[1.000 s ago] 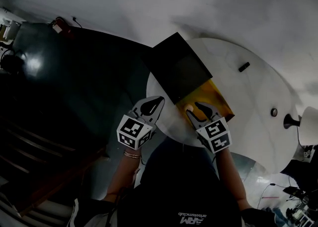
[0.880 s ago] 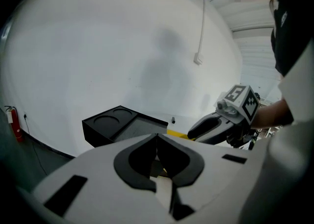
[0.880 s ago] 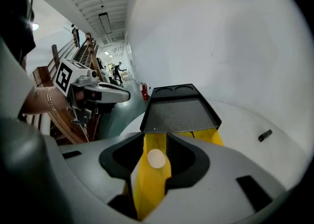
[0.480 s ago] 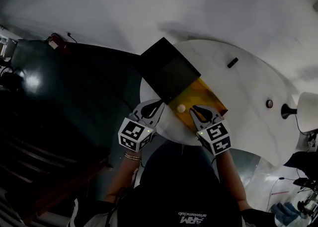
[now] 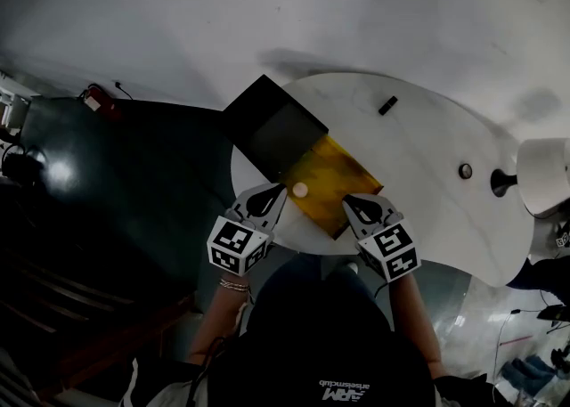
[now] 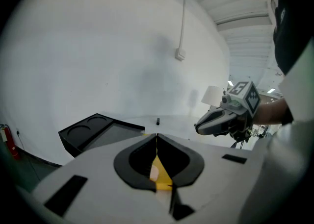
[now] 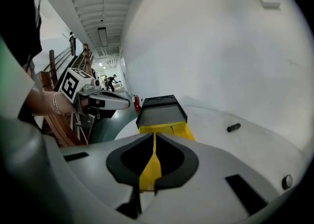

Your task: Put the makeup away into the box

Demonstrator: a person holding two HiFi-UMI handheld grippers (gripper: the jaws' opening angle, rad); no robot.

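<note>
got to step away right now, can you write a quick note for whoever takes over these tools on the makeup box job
Left tool: shut, empty, held at the near edge of the table, left of the box.
Right tool: jaws have just closed, nothing between them; held at the near edge, right of the box.
Box: open on the table, black lid swung back, yellow inside.
Done: a pale round item lies in the box.
Left: a black tube beyond the box and a small round thing farther right, both still on the table and likely to go in. Then probably shut the lid.
</note>
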